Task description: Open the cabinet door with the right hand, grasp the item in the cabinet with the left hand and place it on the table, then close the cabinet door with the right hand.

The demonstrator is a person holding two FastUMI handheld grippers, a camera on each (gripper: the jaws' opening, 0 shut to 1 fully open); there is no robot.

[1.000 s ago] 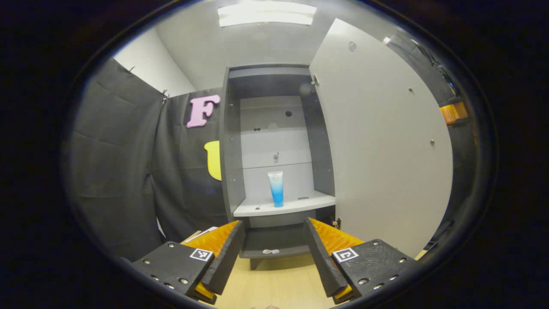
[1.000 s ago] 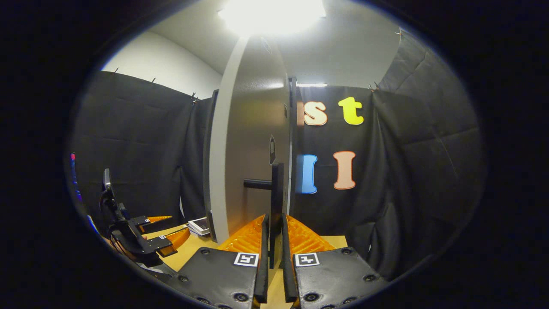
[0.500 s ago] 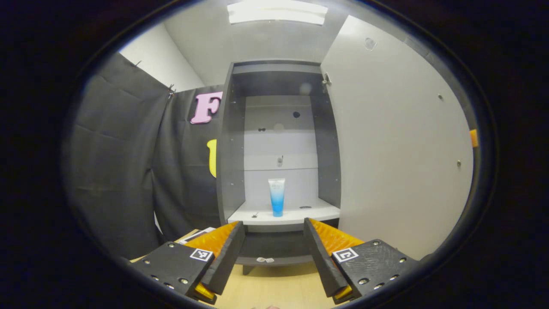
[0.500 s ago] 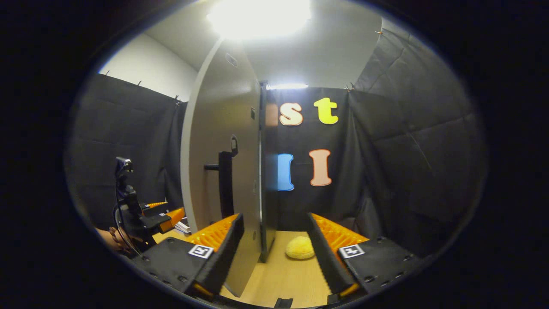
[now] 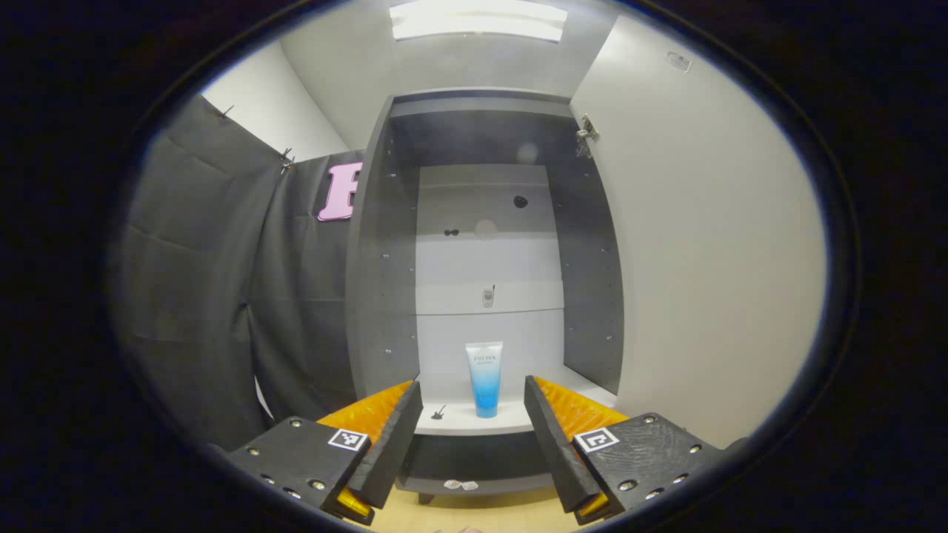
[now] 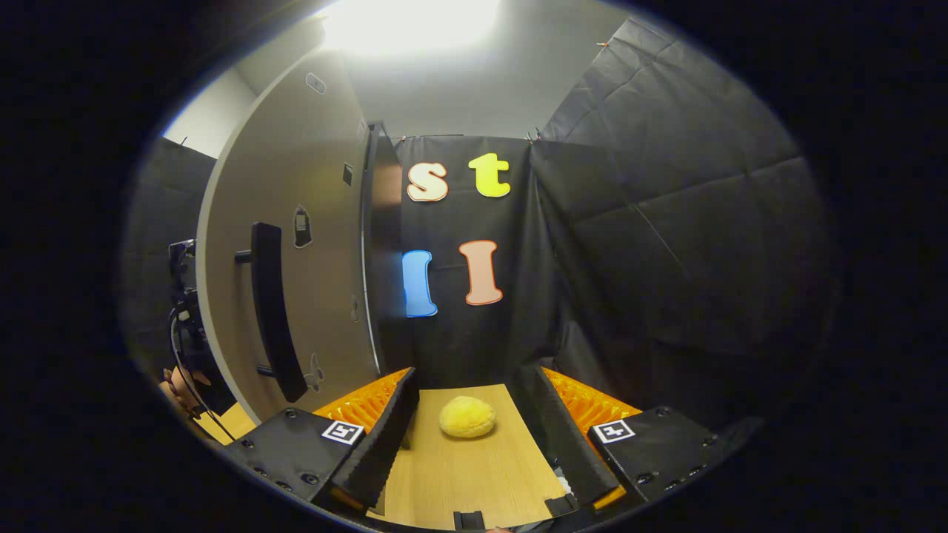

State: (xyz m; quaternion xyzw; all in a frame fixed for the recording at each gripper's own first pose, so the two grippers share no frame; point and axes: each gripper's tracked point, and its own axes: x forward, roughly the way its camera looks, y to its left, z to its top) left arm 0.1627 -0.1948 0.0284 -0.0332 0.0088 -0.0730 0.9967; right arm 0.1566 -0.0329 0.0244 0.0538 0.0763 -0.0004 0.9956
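A blue-fading plastic tube [image 5: 484, 378] stands upright on the cabinet shelf [image 5: 511, 419], door [image 5: 711, 244] open. Left claw [image 5: 472, 414] spread, empty; right claw [image 6: 466, 414] spread above the wooden tabletop [image 6: 474, 474].

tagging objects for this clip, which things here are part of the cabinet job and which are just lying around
Part of the job:
- blue tube, standing on the cabinet shelf
- cabinet door, swung open, with its black handle
- left gripper, open, facing the tube
- right gripper, open, off the handle
- table

Just lying about:
- yellow sponge-like lump on the table
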